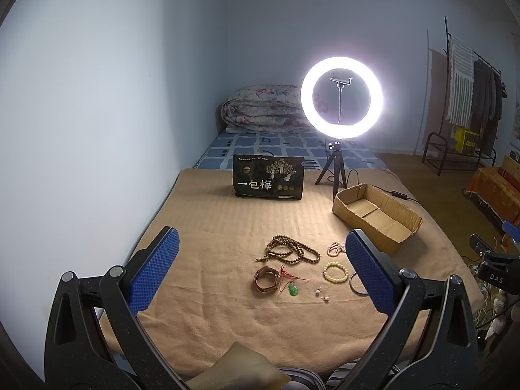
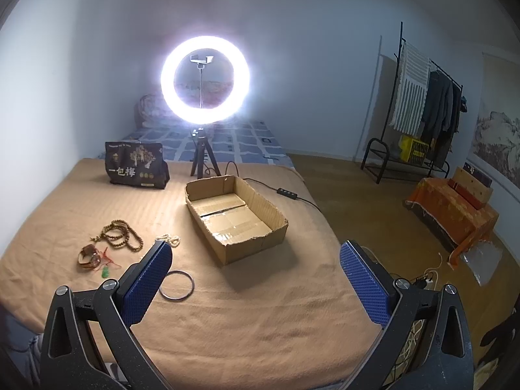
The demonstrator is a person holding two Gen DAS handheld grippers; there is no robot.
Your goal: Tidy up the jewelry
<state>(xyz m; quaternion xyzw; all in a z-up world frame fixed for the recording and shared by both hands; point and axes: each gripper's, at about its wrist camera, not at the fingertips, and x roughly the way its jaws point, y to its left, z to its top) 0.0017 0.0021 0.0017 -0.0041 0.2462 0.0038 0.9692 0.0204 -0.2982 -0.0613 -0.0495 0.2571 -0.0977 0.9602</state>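
jewelry (image 1: 292, 266) loose on blanket, cardboard box (image 2: 234, 214) empty

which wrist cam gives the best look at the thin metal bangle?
Right wrist. The metal bangle lies whole on the blanket, only its left edge tucked behind the left pad of the right tongs. In the left wrist view, just an arc peeks from behind the right pad.

An empty cardboard box (image 2: 235, 216) sits on a tan blanket (image 2: 260, 308). Left of the box lie wooden beads (image 2: 122, 235), a watch (image 2: 88, 256) and a metal bangle (image 2: 177, 285).
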